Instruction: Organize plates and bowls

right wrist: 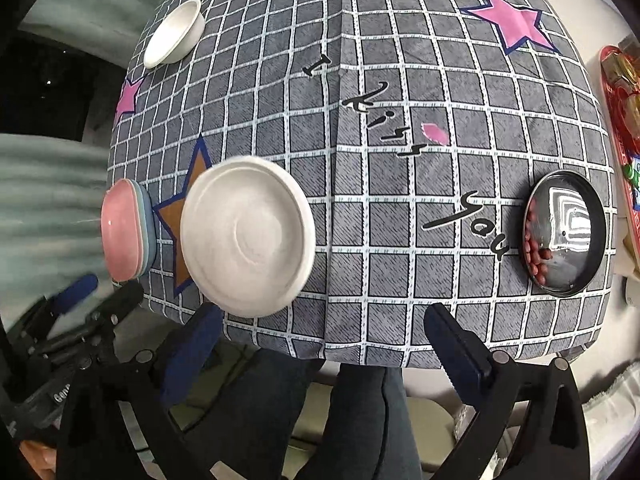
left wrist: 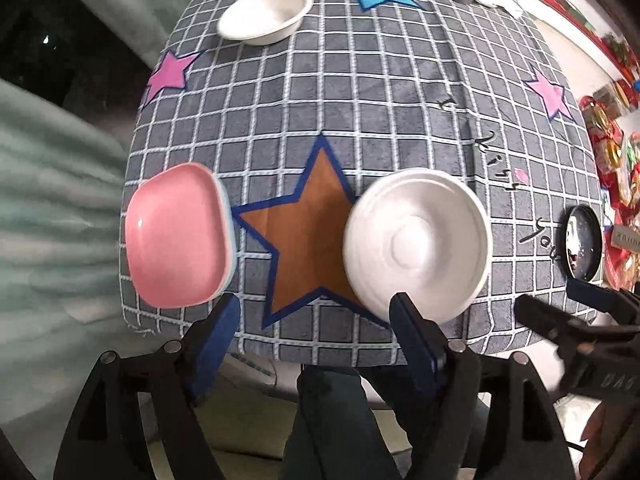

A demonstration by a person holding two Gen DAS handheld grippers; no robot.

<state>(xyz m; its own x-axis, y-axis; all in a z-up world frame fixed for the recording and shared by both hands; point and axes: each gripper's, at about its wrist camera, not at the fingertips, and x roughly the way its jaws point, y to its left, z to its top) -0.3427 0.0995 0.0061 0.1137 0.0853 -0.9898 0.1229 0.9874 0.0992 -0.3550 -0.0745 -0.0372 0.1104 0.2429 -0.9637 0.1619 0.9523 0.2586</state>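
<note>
Ahead of our left tool, black matt plastic with blue rubbery pads, the pink plate shines glossy like glazed ceramic. The white plate beside it looks matt, pulpy paper. The table's cloth is soft, napped fabric. Right of our right tool, the dark dish gleams mirror-smooth.

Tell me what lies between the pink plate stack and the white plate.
Only tablecloth: the brown star print separates the pink plate stack from the white plate, clearest in the left wrist view.
</note>
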